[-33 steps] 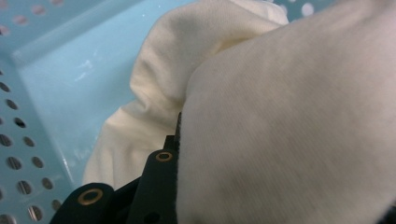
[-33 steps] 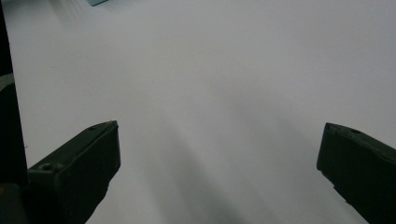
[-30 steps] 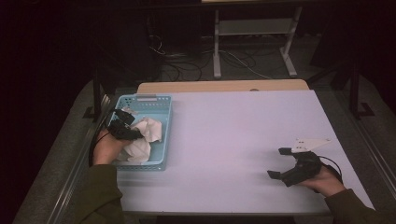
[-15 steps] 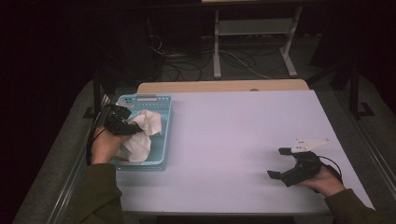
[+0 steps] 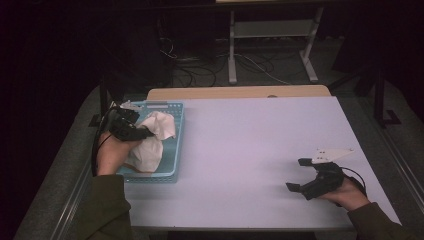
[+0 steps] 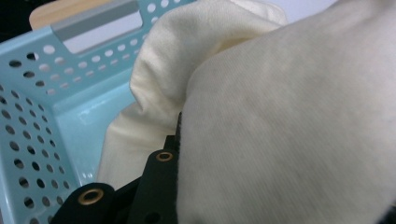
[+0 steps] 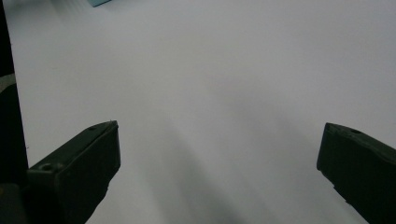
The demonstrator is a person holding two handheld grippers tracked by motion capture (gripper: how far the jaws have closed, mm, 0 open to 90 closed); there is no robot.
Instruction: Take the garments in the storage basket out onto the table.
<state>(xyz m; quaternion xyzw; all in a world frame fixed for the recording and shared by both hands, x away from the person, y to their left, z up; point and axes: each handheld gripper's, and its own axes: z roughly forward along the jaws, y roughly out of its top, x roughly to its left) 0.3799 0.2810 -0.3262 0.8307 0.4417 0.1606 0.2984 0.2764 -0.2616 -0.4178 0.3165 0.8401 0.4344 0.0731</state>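
Note:
A cream cloth (image 5: 151, 142) lies bunched in a light blue perforated basket (image 5: 150, 177) at the table's left side. My left gripper (image 5: 144, 132) is above the basket, shut on a fold of the cloth, and part of the cloth hangs from it. In the left gripper view the cloth (image 6: 289, 116) drapes over one black jaw, with the basket's wall (image 6: 42, 116) behind it. My right gripper (image 5: 297, 174) rests near the table's front right, open and holding nothing. In its own view the right gripper (image 7: 219, 135) has only the white tabletop (image 7: 210, 70) between the jaws.
The white table (image 5: 250, 140) stretches between the two hands. A wooden board (image 5: 240, 92) borders its far edge. Beyond it stand a metal stand (image 5: 270, 45) and loose cables (image 5: 200, 70) on a dark floor.
My left hand has risen over the basket and pulled the gripped cloth up with it. The right hand has stayed in place.

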